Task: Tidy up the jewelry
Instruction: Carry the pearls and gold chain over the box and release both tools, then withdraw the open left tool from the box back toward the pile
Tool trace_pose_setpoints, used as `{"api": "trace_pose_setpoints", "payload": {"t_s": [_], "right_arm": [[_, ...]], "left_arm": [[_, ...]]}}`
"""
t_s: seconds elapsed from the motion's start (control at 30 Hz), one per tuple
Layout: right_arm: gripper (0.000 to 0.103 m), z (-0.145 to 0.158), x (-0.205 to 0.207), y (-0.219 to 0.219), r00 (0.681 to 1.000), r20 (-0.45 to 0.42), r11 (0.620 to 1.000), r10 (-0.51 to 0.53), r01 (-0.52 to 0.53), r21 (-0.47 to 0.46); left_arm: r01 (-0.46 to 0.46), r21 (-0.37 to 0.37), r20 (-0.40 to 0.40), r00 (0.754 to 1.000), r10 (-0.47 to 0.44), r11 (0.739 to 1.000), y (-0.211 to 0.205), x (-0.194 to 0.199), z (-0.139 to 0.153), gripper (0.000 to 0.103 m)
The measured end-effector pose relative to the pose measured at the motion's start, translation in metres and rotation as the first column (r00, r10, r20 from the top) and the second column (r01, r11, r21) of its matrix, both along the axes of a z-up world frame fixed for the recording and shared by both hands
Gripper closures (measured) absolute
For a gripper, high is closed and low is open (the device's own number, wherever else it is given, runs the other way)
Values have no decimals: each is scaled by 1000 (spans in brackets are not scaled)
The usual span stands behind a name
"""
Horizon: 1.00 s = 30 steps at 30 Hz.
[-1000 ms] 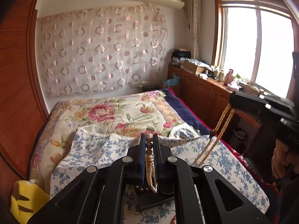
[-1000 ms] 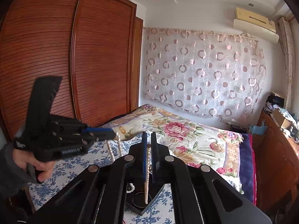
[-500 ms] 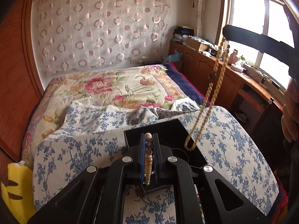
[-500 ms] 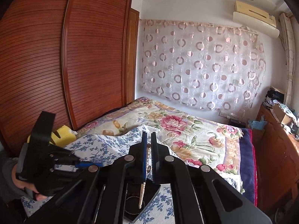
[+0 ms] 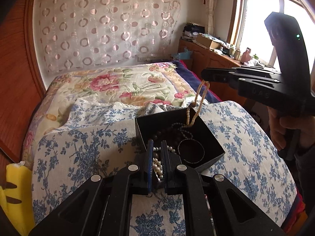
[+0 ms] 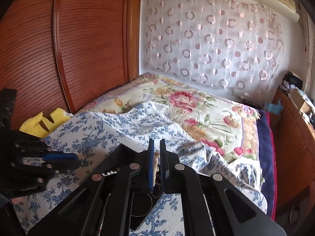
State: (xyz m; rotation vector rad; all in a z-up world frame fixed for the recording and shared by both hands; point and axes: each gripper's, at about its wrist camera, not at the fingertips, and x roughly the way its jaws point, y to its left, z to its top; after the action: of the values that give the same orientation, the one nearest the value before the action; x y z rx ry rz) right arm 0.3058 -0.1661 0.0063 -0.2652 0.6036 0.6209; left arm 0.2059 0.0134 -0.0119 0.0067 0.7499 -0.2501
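Fingers (image 5: 165, 157) on cream bead strand (image 5: 198, 106).

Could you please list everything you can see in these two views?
black box: one, black, open on the cloth
pearl necklace: one, white, in the left gripper, at the box's near edge
bead strand: one, beige, hanging from the right gripper into the box
dark beads: one bunch, dark red, in the box
bangle: one, dark, in the box
cloth: one, white and blue, on the bed
quilt: one, floral, behind the cloth
wardrobe: one, brown, beside the bed
curtain: one, pink circles, on the wall
left gripper: one, black, shut on the pearls
right gripper: one, black, jaws opening, strand between them
hand: one, holding the right gripper
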Motion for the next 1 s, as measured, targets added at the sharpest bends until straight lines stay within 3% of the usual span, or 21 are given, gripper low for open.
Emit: {"api": "trace_pose_setpoints", "payload": {"t_s": [0.13, 0.53, 0.6, 0.77, 0.93, 1.0], "right_arm": [[89, -2, -9, -6, 1000, -7, 1000, -12, 12, 4], [89, -21, -85, -42, 999, -44, 1000, -11, 13, 24], [89, -25, -100, -48, 998, -54, 1000, -11, 12, 27], [89, -37, -134, -57, 997, -75, 1000, -8, 10, 23], [89, -53, -168, -65, 994, -112, 999, -8, 11, 30], [88, -61, -179, -66, 991, -132, 1000, -7, 9, 17]], "left_arm": [[1, 1, 10, 1000, -1, 1000, 2, -14, 2, 96], [2, 3, 17, 1000, -2, 1000, -2, -66, -6, 94], [2, 2, 21, 1000, -2, 1000, -3, -75, -8, 86], [0, 18, 28, 1000, 0, 1000, -8, -98, -16, 82], [6, 16, 24, 1000, -6, 1000, -10, -118, -24, 71], [11, 22, 18, 1000, -11, 1000, -11, -124, -28, 61]]}}
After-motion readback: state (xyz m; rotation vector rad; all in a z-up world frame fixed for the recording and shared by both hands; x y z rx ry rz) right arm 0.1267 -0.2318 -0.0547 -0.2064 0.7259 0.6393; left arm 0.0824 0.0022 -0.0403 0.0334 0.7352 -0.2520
